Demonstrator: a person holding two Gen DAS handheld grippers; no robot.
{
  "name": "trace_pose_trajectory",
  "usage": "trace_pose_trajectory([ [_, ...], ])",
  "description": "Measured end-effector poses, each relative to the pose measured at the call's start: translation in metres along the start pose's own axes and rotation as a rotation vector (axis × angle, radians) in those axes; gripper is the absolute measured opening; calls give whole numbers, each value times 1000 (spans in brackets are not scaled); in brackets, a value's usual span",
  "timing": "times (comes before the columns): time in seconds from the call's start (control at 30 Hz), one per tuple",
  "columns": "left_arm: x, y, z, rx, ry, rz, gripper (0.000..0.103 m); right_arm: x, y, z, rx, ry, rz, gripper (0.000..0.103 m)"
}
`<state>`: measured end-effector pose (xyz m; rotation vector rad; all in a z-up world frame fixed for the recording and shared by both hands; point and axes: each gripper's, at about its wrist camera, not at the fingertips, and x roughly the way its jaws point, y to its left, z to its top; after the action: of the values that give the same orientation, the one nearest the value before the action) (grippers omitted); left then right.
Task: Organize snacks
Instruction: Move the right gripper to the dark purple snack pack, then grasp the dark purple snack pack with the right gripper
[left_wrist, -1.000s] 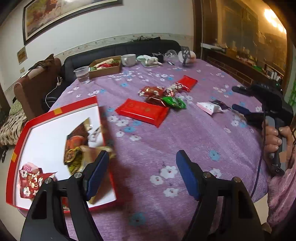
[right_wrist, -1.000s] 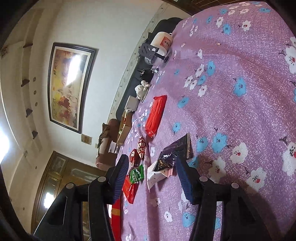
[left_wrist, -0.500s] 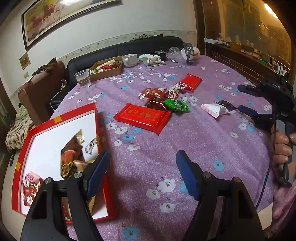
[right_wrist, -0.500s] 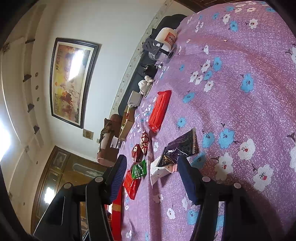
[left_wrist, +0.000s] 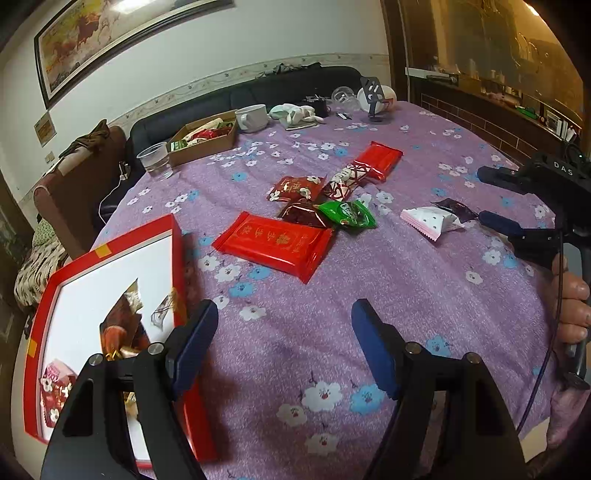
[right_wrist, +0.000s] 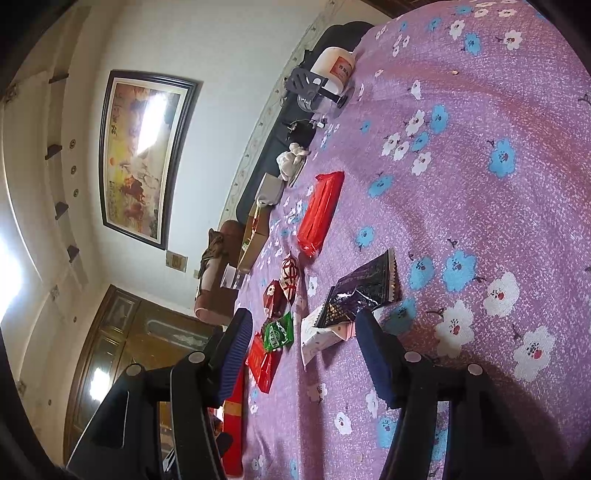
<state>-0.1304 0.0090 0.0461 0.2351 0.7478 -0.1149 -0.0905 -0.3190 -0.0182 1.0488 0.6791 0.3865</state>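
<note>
My left gripper (left_wrist: 282, 334) is open and empty, above the purple flowered cloth beside a red box (left_wrist: 176, 243) that holds several snacks. Ahead lie a long red pack (left_wrist: 273, 245), a green packet (left_wrist: 347, 214), small red packets (left_wrist: 295, 187) and another red pack (left_wrist: 380, 159). My right gripper (right_wrist: 301, 332) is open and empty, tilted, close to a white packet (right_wrist: 319, 338) and a dark purple packet (right_wrist: 364, 288). These two also show in the left wrist view, white (left_wrist: 430, 221) and dark (left_wrist: 456, 209), next to the right gripper (left_wrist: 491, 199).
At the far end stand a cardboard box of snacks (left_wrist: 203, 138), a plastic cup (left_wrist: 155, 160), a white mug (left_wrist: 253, 117), a crumpled cloth (left_wrist: 295, 112) and a phone stand (left_wrist: 373, 98). A black sofa (left_wrist: 221, 103) runs behind the table.
My left gripper has pulled back and up from the red box; a snack now lies in the box. My right gripper has edged closer to the white and dark packets.
</note>
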Motion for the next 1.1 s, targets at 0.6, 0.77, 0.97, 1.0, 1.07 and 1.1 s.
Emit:
trace_pose_trajectory([
  [0.6,26,-2,22,40,22,-27,75,4,2,9,-3,-1,-52,61],
  [0.77,34,5,20,18,46,-26,75,14,15,23,-113,3,-263,61],
  [0.97,35,3,19,31,49,-28,75,55,40,15,-316,85,-465,61],
  [1.0,35,4,19,31,50,-27,75,61,45,12,-362,92,-501,61],
  [1.07,37,5,20,31,55,-23,75,70,51,4,-448,95,-565,61],
  [1.1,37,4,21,31,58,-21,75,73,53,2,-471,95,-584,61],
])
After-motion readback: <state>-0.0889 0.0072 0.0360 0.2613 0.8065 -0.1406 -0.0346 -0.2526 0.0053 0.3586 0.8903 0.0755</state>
